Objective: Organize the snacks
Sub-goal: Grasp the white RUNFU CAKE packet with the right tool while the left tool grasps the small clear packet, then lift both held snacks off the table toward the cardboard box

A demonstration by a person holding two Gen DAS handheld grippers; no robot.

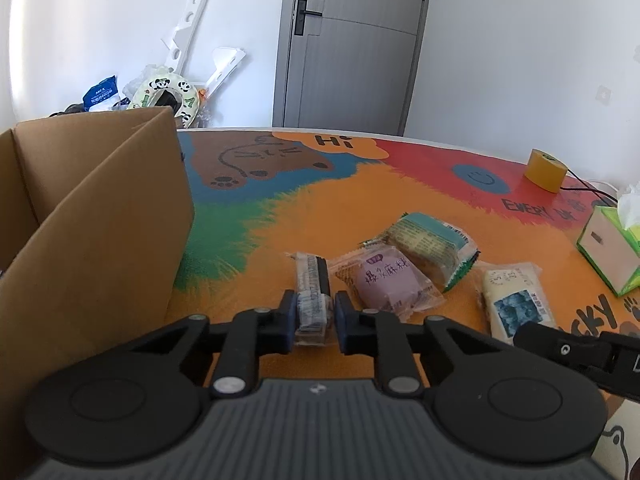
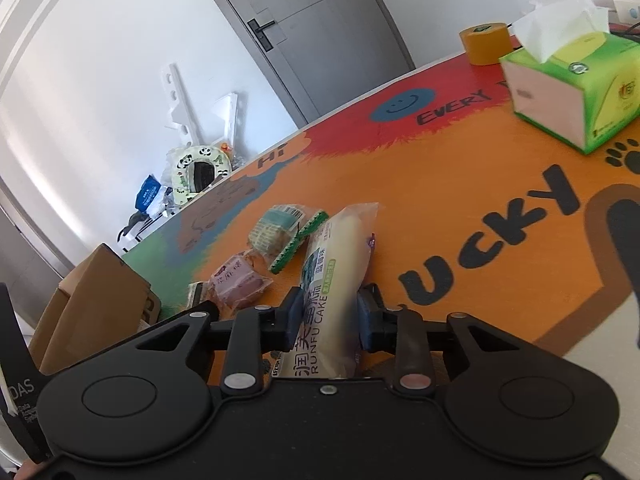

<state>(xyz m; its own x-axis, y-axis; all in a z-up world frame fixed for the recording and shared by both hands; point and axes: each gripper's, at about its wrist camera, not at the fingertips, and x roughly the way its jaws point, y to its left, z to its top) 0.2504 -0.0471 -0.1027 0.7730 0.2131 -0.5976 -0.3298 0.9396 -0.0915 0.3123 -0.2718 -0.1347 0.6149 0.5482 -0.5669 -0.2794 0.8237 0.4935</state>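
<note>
Right claw around cake packet

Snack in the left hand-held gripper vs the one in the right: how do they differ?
The dark sandwich biscuit pack in the left hand-held gripper is narrow and clear-wrapped; the Runfu cake in the right hand-held gripper is longer, pale and printed. Shared: both are sealed and clamped between the jaws over the table mat.

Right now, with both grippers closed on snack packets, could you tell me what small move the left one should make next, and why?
Probably lift it straight up a little. The left gripper pinches the narrow dark packet, which lies beside the purple mochi packet on the table mat; the open cardboard box stands to its left.
</note>
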